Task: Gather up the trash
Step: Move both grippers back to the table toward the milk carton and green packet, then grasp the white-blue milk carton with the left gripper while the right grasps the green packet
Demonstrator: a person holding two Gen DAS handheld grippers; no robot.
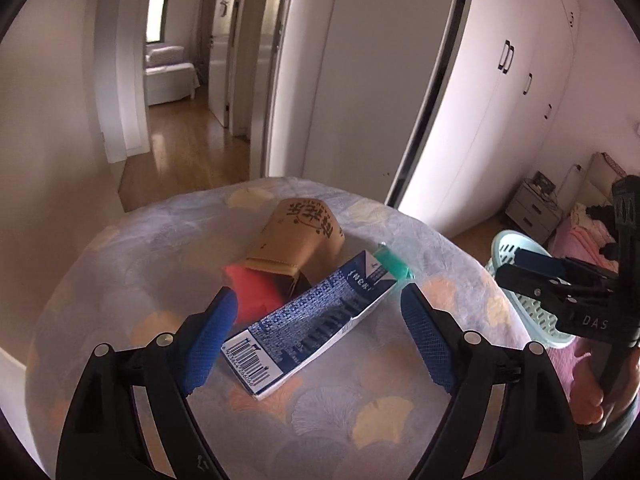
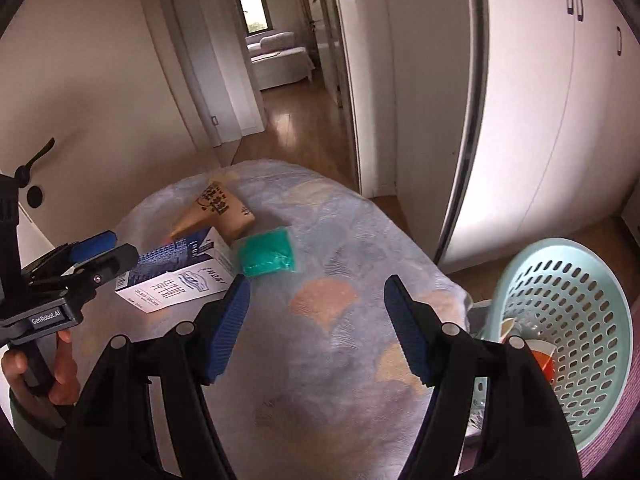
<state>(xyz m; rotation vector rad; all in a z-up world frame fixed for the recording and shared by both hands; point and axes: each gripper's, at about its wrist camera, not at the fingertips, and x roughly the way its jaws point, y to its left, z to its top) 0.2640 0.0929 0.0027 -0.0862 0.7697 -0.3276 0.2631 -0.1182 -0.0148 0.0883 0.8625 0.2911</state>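
Blue-and-white carton point(image 1: 308, 320) lying flat on the bed point(image 1: 120, 280), sitting right between the left gripper point(image 1: 316, 328) fingers, barcode end nearest the camera. Not touching either pad: left finger point(image 1: 210, 344) hanging just off the carton's near corner, right finger point(image 1: 426, 340) standing apart from its long side. So spread wide and gripping nothing.

Crowding in just past the carton, beyond the fingertips: brown paper box point(image 1: 296, 236) tipped over with dark lettering on it, something red point(image 1: 252, 292) peeking out from under it toward the left finger, and a green packet point(image 1: 394, 266) touching the carton's far end, ahead of the right finger.

Looking from the right wrist: right gripper point(image 2: 316, 320) hovering over bare floral bedcover, fingers point(image 2: 228, 328) standing partway apart with nothing in between. Same carton point(image 2: 176, 280) lying off beyond the left fingertip, green packet point(image 2: 268, 254) ahead of that finger, brown box point(image 2: 218, 210) further out still.

Pale teal laundry-style basket point(image 2: 568, 320) sitting outside the right finger, beside the bed edge, holding some paper scraps and something orange point(image 2: 544, 364), hard to tell what exactly.

Hand point(image 2: 60, 372) wrapping the left gripper's handle at the lower-left edge of that view.

White wardrobe point(image 1: 500, 100) and open doorway point(image 1: 180, 80) way out past the bed.
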